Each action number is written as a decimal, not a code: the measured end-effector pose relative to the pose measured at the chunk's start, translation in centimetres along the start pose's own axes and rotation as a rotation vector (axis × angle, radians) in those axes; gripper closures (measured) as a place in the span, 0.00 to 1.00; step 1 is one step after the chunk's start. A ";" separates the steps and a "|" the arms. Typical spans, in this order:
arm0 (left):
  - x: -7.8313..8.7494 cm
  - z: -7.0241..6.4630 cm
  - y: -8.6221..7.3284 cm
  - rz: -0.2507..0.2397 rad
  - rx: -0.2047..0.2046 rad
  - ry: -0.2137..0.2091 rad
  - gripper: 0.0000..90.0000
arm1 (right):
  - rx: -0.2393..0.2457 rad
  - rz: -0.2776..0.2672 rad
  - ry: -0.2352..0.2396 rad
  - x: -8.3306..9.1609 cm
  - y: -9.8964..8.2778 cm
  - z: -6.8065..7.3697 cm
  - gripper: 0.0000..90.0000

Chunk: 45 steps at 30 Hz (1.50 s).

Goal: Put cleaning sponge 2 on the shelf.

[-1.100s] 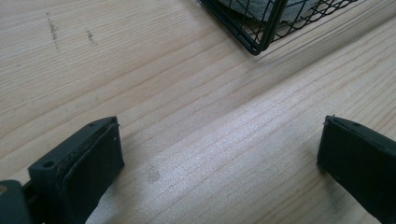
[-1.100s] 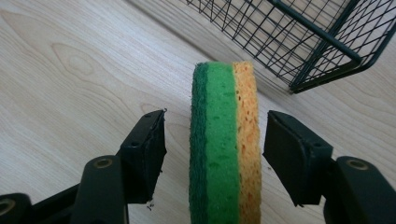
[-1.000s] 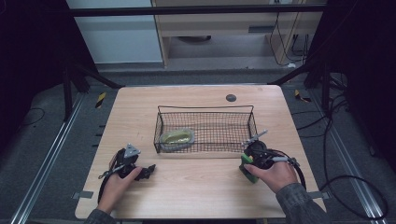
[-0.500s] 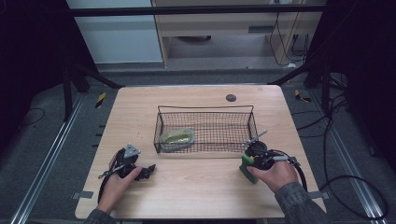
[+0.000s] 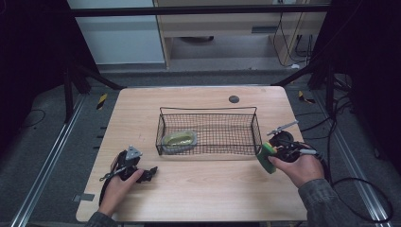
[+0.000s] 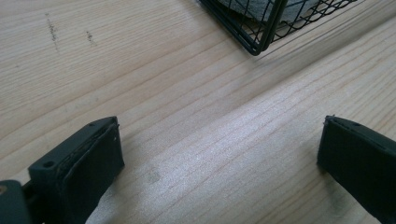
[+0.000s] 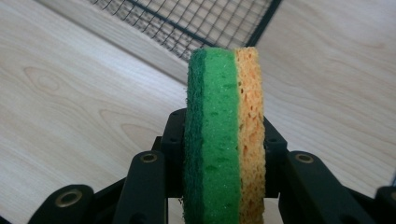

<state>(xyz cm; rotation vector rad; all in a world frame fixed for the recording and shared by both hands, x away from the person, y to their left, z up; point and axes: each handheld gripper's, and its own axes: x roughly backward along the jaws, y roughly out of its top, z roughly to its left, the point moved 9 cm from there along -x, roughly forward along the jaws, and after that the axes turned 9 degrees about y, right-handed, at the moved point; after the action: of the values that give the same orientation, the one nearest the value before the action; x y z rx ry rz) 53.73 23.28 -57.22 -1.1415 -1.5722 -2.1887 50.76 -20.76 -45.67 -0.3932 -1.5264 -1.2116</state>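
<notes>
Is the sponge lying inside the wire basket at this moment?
No, the sponge is clamped between the right gripper's jaws, outside the basket.

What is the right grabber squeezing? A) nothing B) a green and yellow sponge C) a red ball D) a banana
B: in the right gripper view the right gripper has its black jaws pressed on both sides of the green and yellow sponge, and the high view shows that sponge at the right hand, just outside the wire basket.
</notes>
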 end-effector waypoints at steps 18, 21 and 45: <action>0.0 0.0 0.0 0.000 0.000 0.001 0.00 | 0.007 -0.129 -0.061 5.3 5.0 -4.1 0.72; 0.0 0.0 0.0 -0.003 0.004 0.001 0.00 | 0.011 -0.141 -0.059 5.6 6.3 -4.6 0.72; 0.0 0.0 0.0 0.001 -0.003 -0.001 0.00 | 0.108 -0.168 -0.116 5.9 12.6 -4.4 0.72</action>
<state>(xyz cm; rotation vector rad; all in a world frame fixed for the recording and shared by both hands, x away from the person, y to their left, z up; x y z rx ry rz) 53.70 23.31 -57.21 -1.1440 -1.5686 -2.1904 60.73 -21.10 -34.99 -0.2719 -1.7449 -1.2474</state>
